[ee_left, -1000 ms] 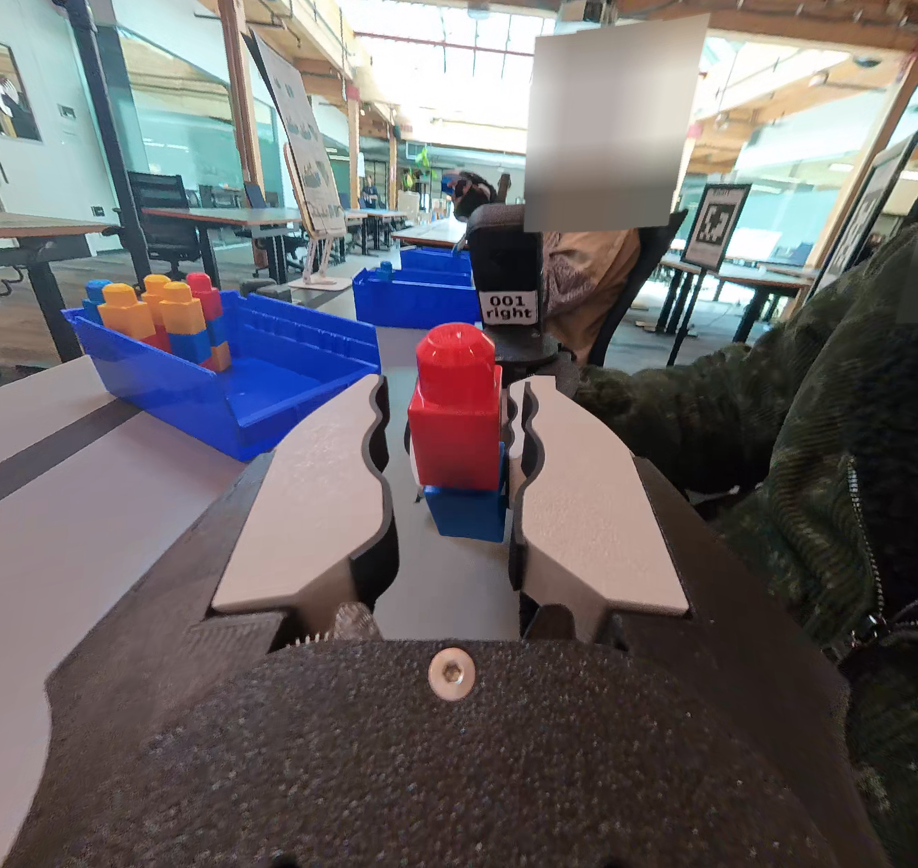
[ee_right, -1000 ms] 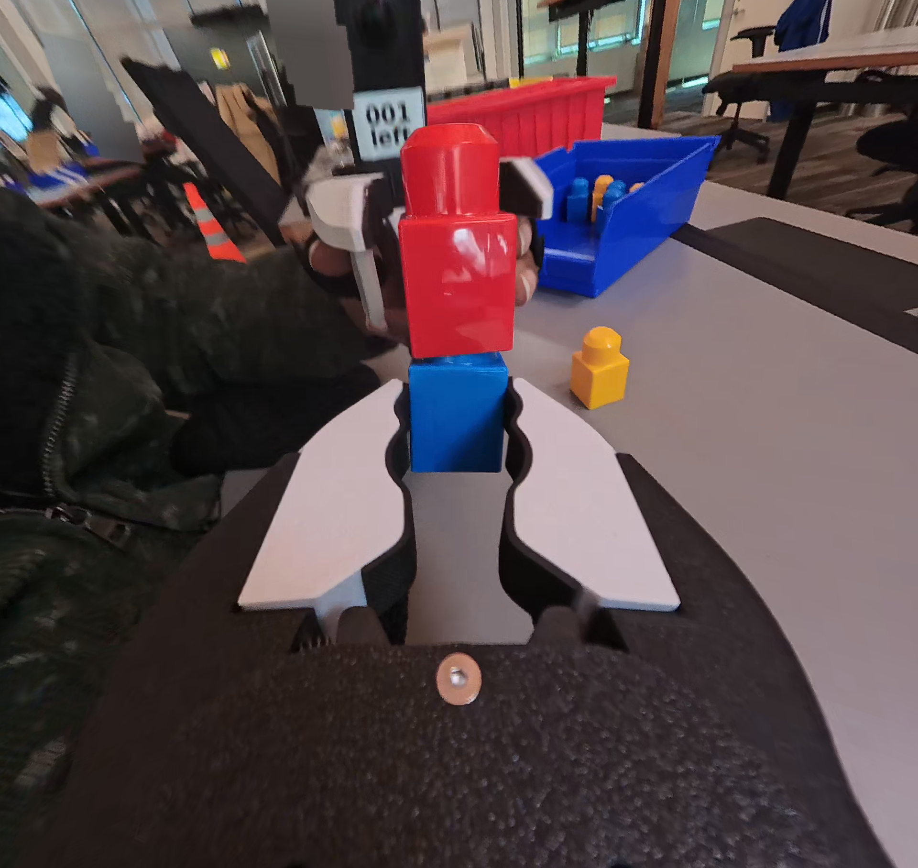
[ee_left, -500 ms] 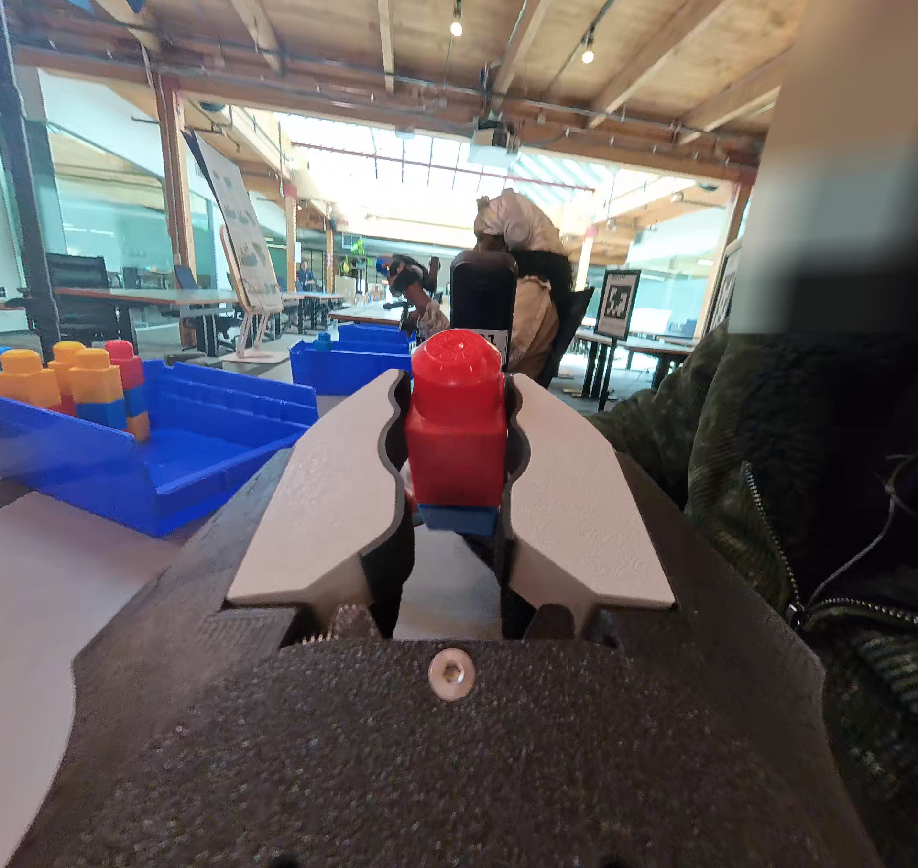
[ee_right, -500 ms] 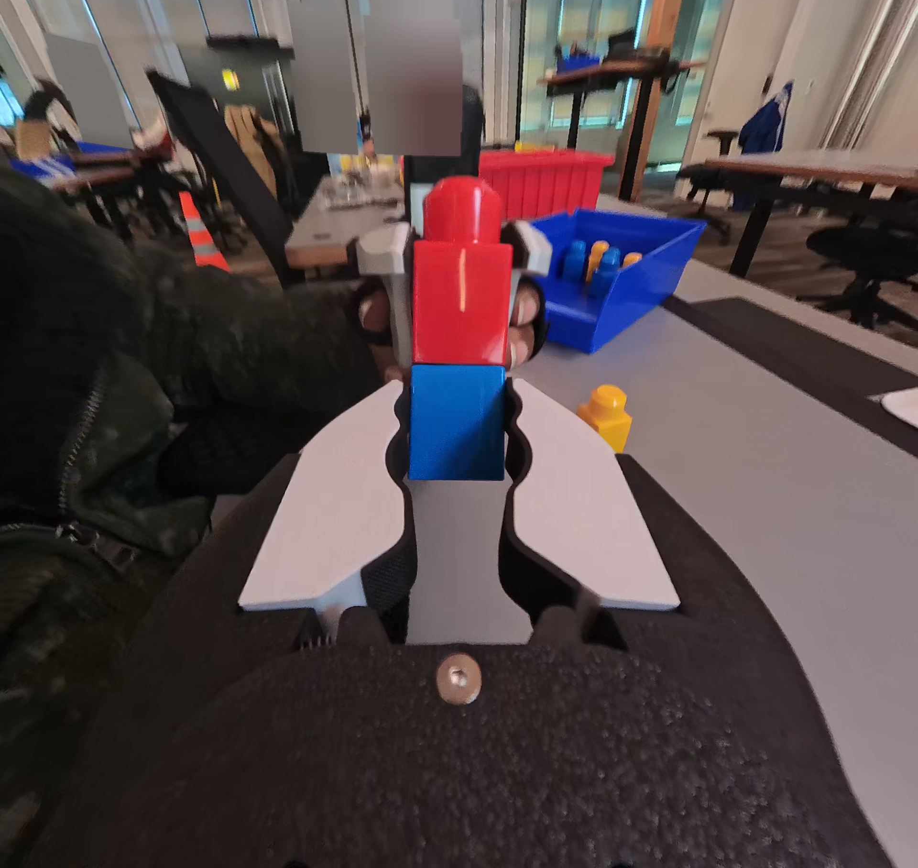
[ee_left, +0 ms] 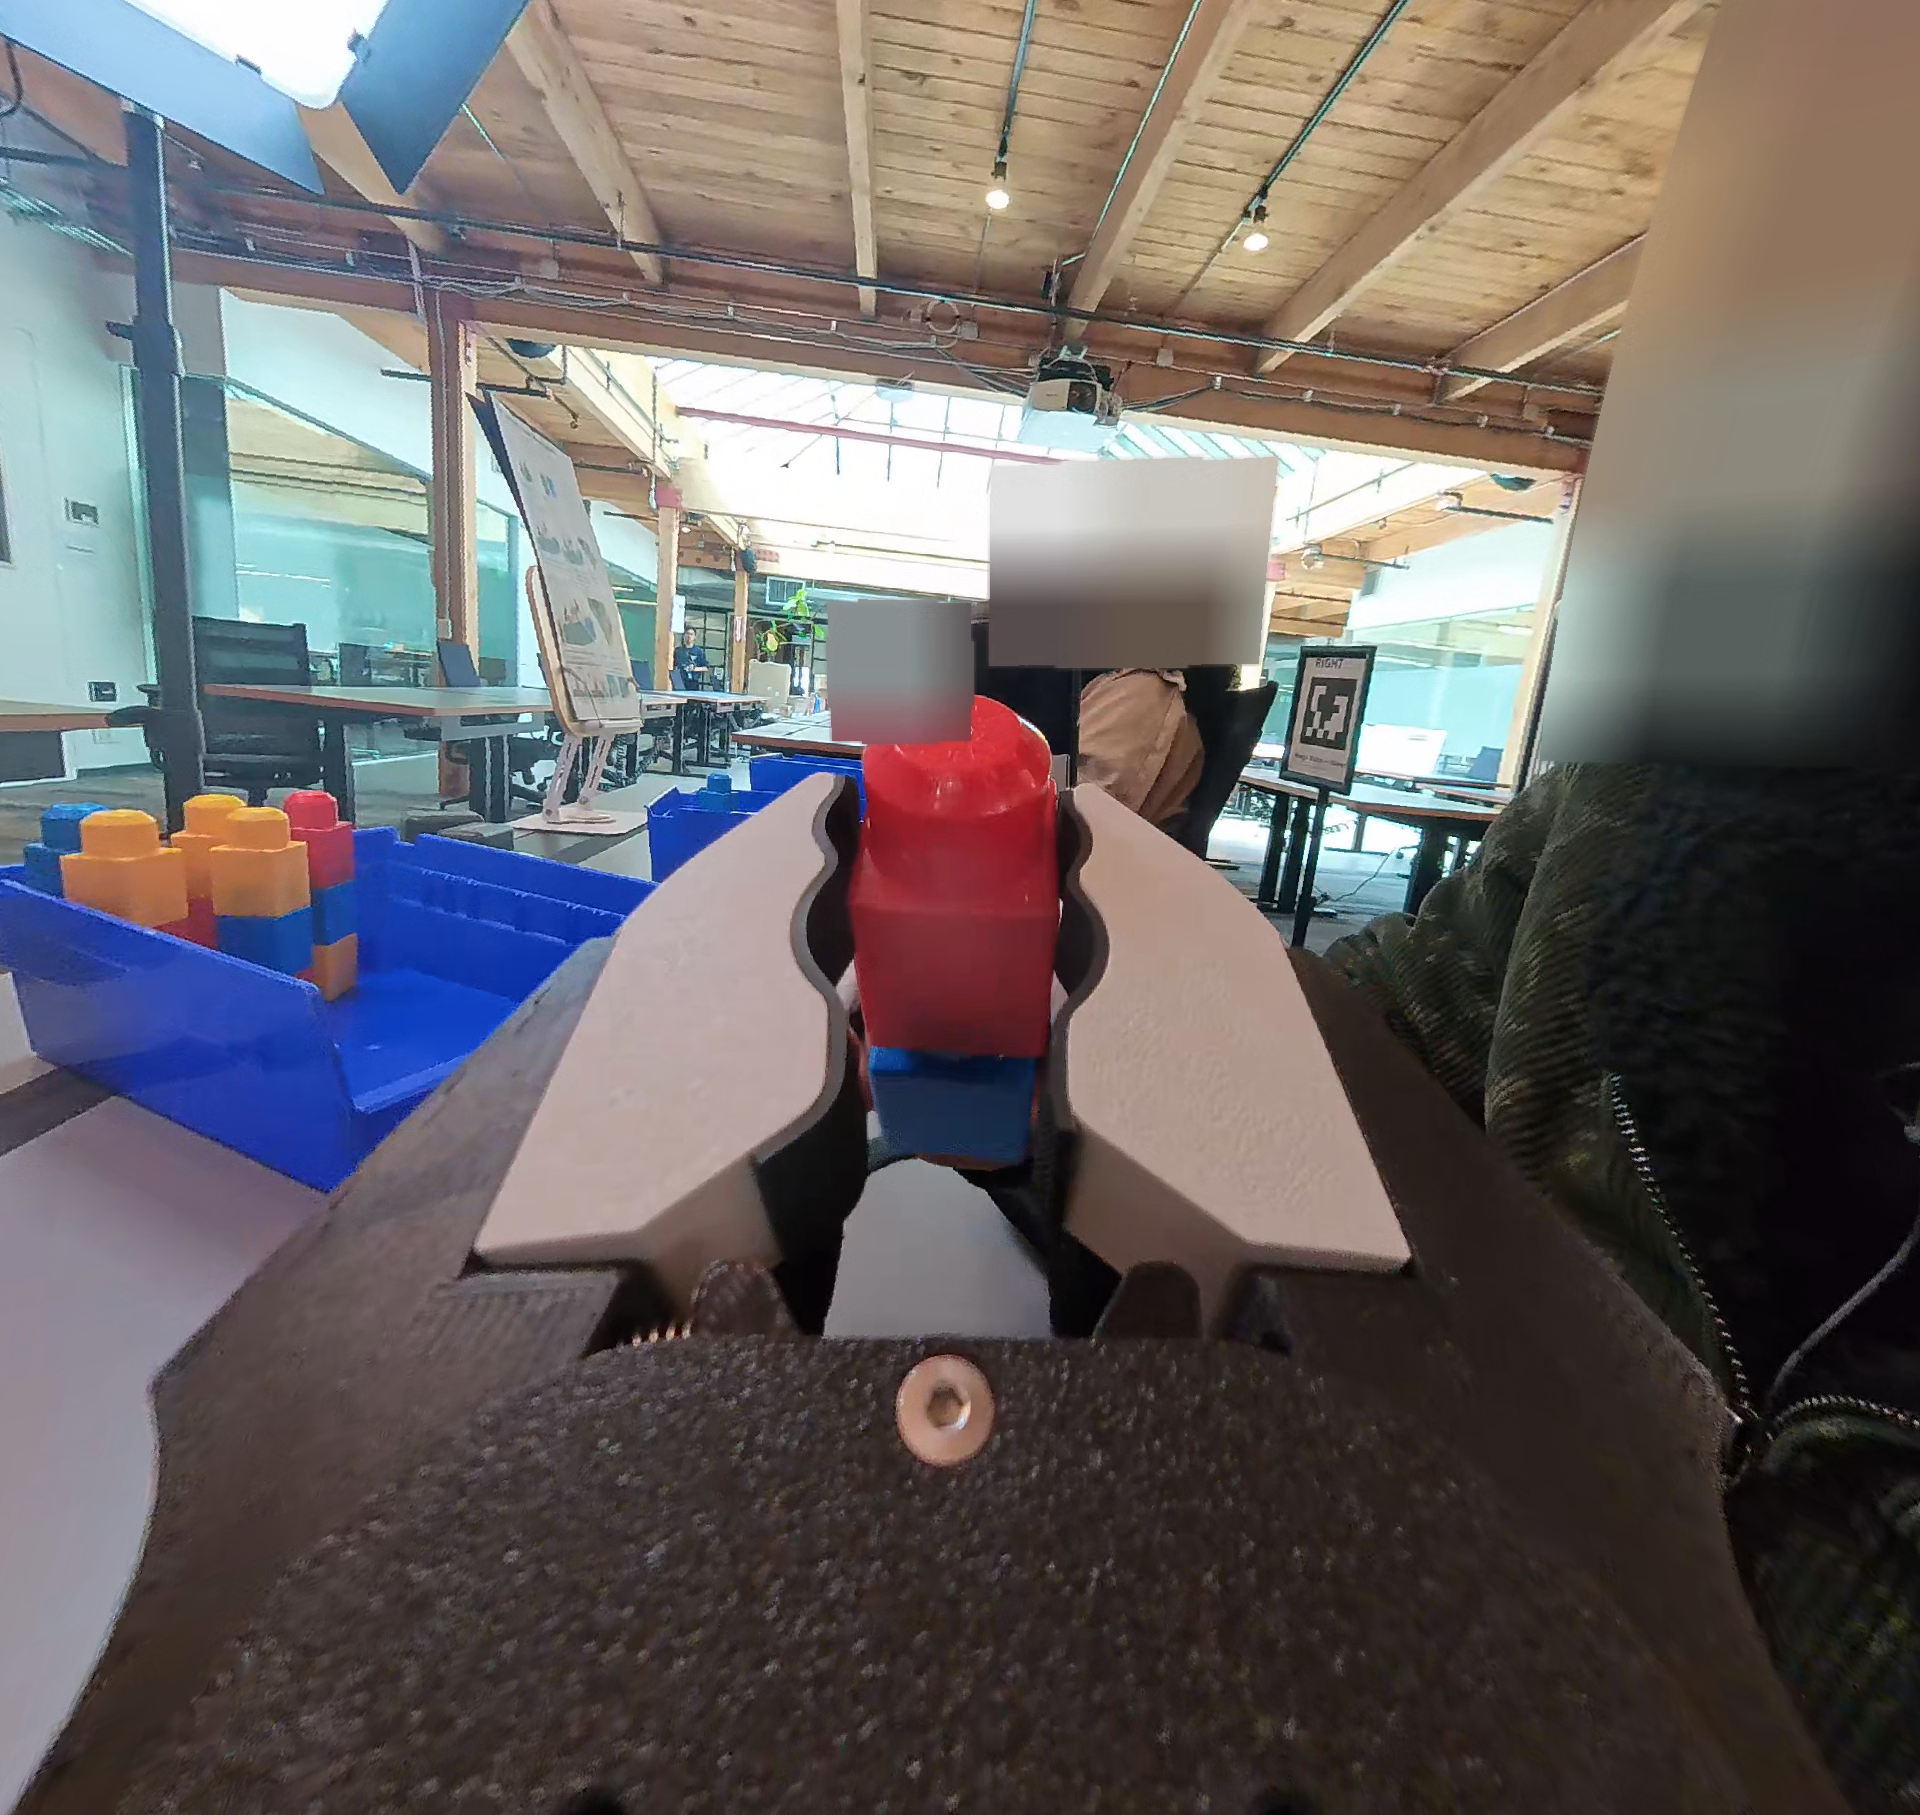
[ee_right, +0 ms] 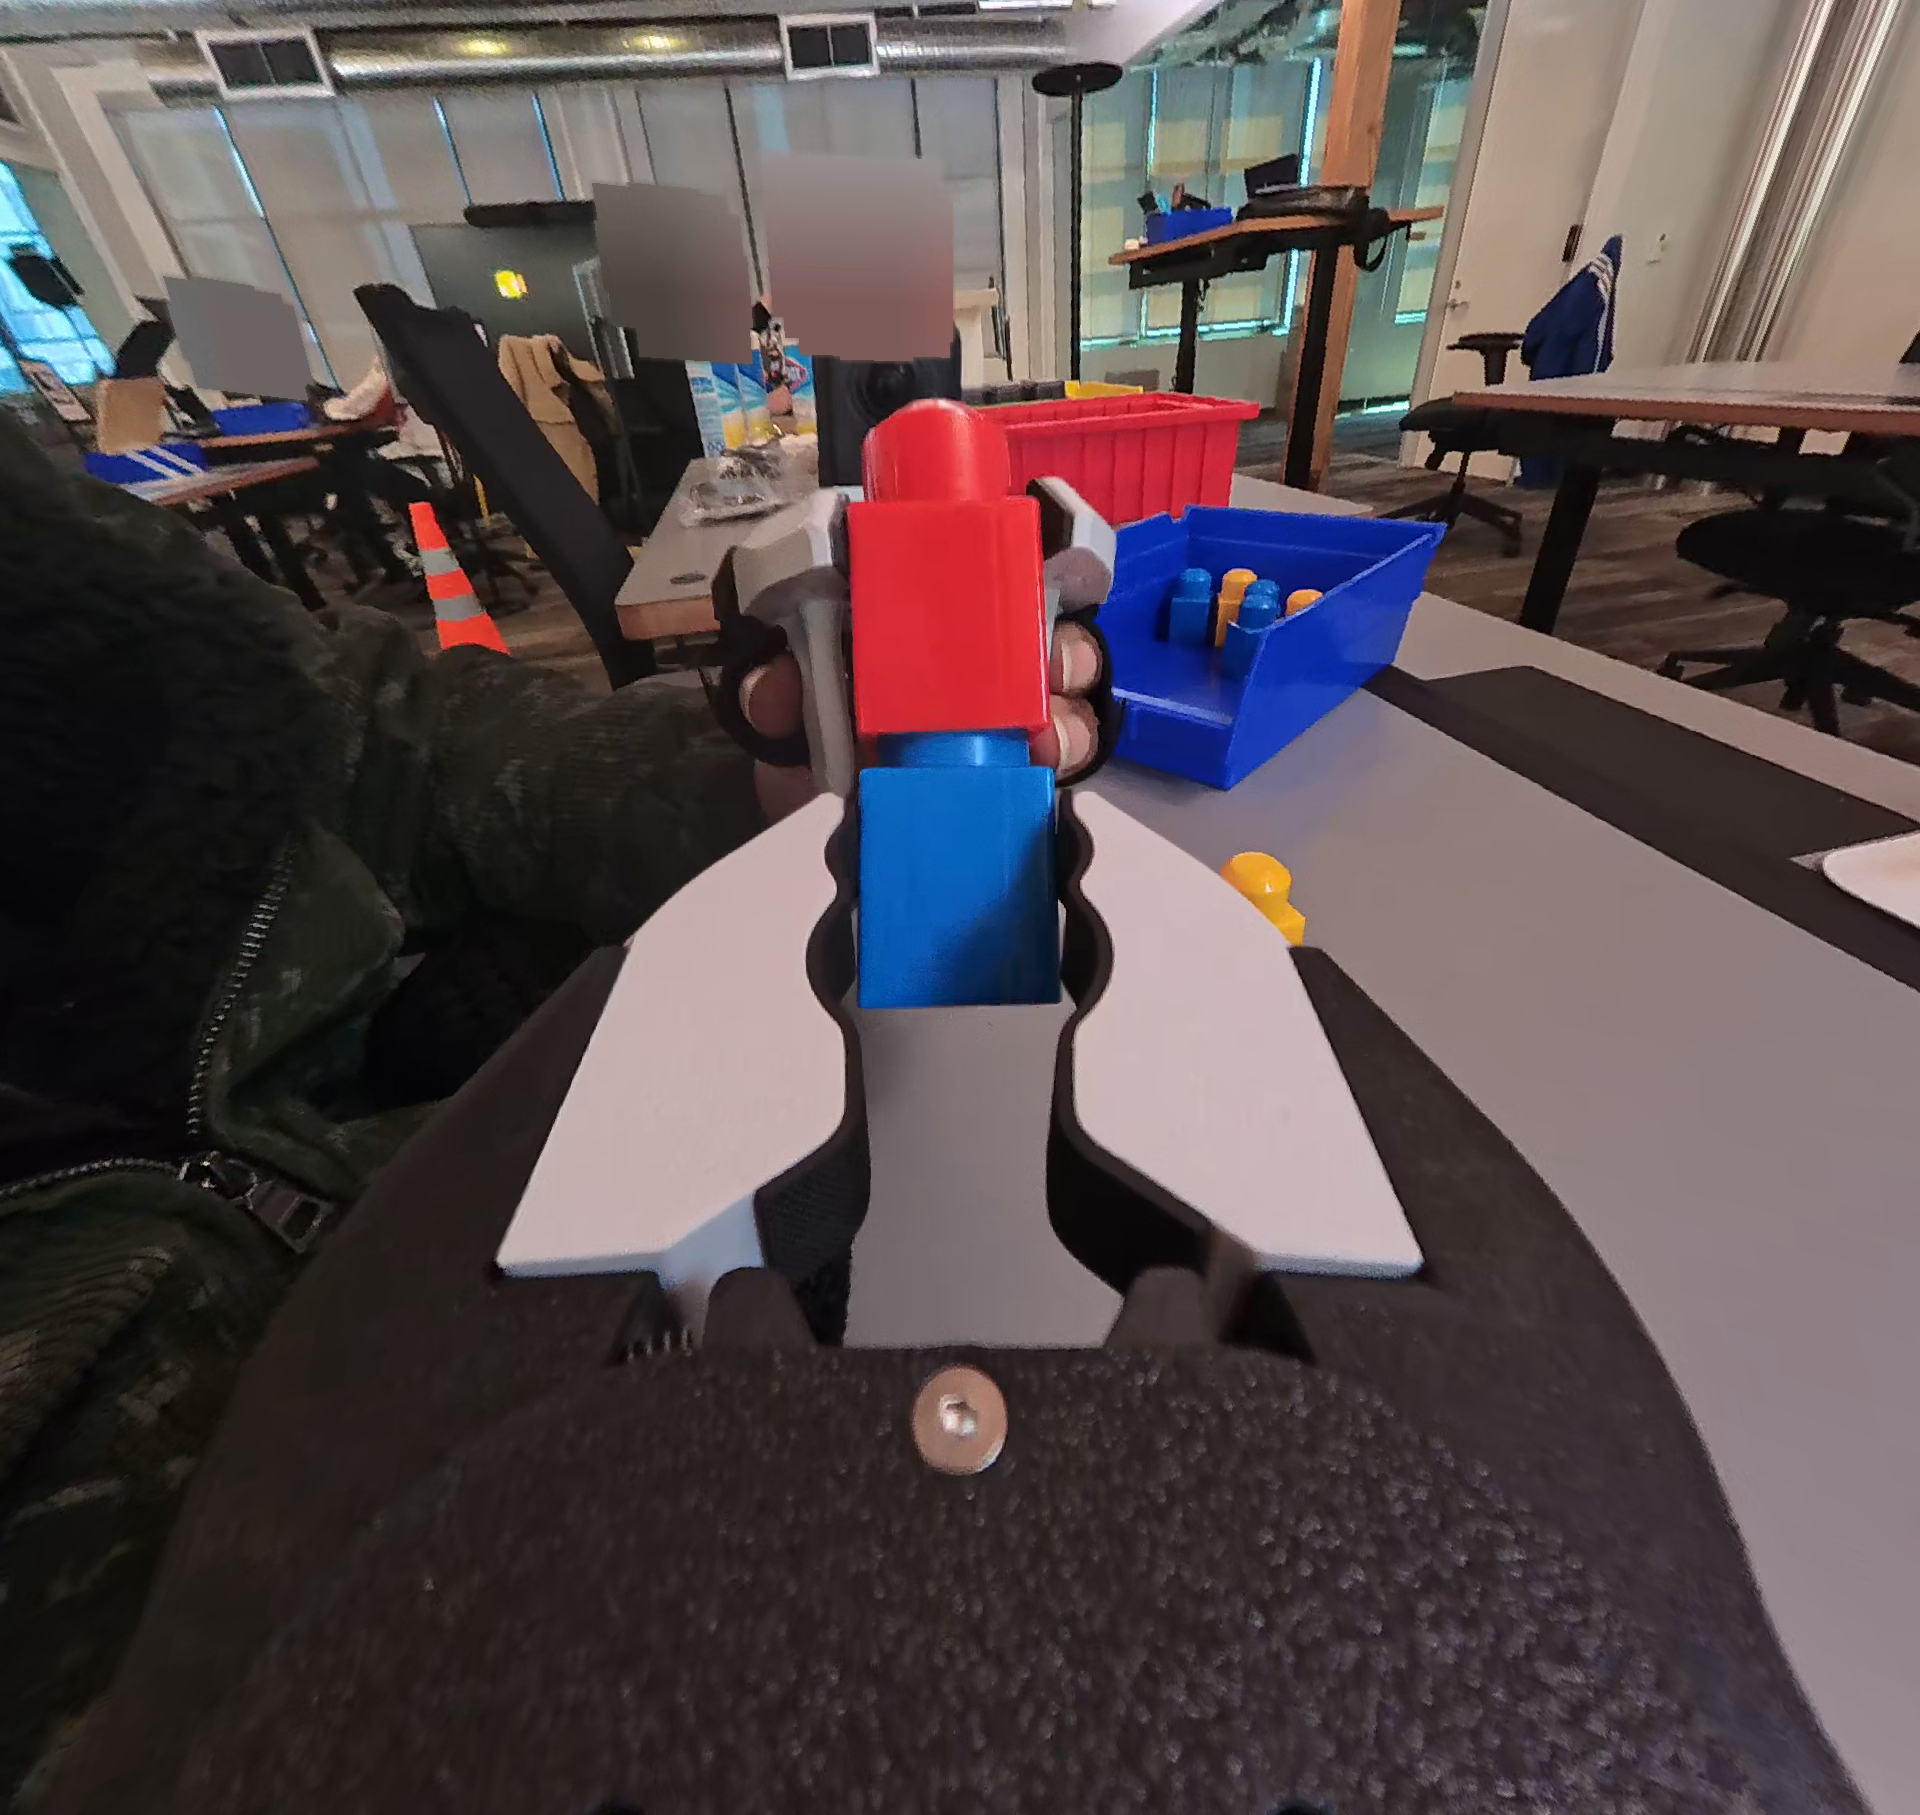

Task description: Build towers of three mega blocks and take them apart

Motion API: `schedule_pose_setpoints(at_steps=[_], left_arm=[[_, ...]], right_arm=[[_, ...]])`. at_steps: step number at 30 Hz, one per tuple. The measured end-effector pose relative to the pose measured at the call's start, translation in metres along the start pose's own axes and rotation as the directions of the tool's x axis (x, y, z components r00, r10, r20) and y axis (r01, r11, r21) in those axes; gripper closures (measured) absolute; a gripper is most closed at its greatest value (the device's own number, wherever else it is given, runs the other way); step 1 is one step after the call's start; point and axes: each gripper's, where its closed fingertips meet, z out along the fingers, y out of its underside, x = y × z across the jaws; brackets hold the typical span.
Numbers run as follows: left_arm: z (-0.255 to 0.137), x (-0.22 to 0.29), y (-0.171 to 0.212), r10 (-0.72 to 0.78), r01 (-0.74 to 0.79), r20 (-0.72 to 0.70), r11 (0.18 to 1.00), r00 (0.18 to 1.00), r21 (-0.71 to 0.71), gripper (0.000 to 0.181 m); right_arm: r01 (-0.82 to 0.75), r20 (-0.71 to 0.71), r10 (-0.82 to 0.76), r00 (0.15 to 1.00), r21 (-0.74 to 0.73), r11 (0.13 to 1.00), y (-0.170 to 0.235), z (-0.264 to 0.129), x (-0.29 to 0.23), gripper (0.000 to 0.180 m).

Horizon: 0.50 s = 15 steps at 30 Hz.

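Clamping my left gripper (ee_left: 954,918) on the glossy red block (ee_left: 951,918), my right gripper (ee_right: 956,898) pinches the blue block (ee_right: 956,892), its stud partly exposed beneath.

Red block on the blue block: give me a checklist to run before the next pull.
1. Left gripper shut on the red block: ok.
2. Right gripper shut on the blue block: ok.
3. Blocks fully apart: not ok; the blue stud sits just under the red block, with a gap showing.
4. Blocks in line, upright: ok.
5. Yellow block on the table, away from both grippers: ok.
6. Grip firmness: cannot tell.
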Motion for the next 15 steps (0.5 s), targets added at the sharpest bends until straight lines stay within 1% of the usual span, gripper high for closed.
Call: schedule_pose_setpoints(at_steps=[2,3,4,6,7,8,10,11,13,15], left_arm=[[-0.001,0.001,0.000,0.000,0.000,-0.005,1.000,1.000,-0.003,0.144],[-0.001,0.001,0.000,-0.002,0.002,-0.006,1.000,1.000,-0.008,0.144],[-0.001,0.001,0.001,-0.001,0.001,-0.004,1.000,1.000,-0.008,0.144],[0.000,0.000,0.007,-0.004,0.004,-0.004,1.000,1.000,-0.030,0.144],[0.000,-0.002,0.009,-0.006,0.006,0.001,0.999,1.000,-0.035,0.144],[-0.002,-0.005,0.008,-0.014,0.015,0.007,0.999,1.000,-0.034,0.144],[-0.007,-0.010,0.005,-0.018,0.019,0.022,0.999,1.000,-0.030,0.144],[-0.010,-0.012,0.005,-0.009,0.011,0.034,0.999,0.999,-0.036,0.144],[-0.015,-0.017,0.004,0.005,-0.002,0.062,0.999,0.998,-0.043,0.144],[-0.019,-0.021,0.003,0.009,-0.005,0.084,0.999,0.996,-0.043,0.144]], right_arm=[[0.013,-0.017,-0.014,1.000,-0.038,0.999,0.007,0.002,0.003,0.136],[0.017,-0.020,-0.018,1.000,-0.062,0.998,0.011,0.003,0.004,0.135],[0.020,-0.016,-0.021,1.000,-0.093,0.996,0.016,0.004,0.004,0.138],[0.019,0.003,-0.018,1.000,-0.188,0.982,0.033,0.009,0.002,0.166],[0.029,-0.002,-0.030,1.000,-0.212,0.977,0.039,0.011,0.002,0.167],[0.030,-0.009,-0.033,0.999,-0.223,0.974,0.042,0.012,0.004,0.166],[0.012,-0.028,-0.019,0.999,-0.243,0.970,0.044,0.008,0.012,0.151],[0.012,-0.050,-0.026,0.998,-0.263,0.965,0.047,0.004,0.019,0.147],[0.025,-0.071,-0.050,0.996,-0.315,0.949,0.056,-0.004,0.029,0.143],[-0.001,-0.071,-0.031,0.997,-0.416,0.909,0.074,-0.012,0.036,0.138]])
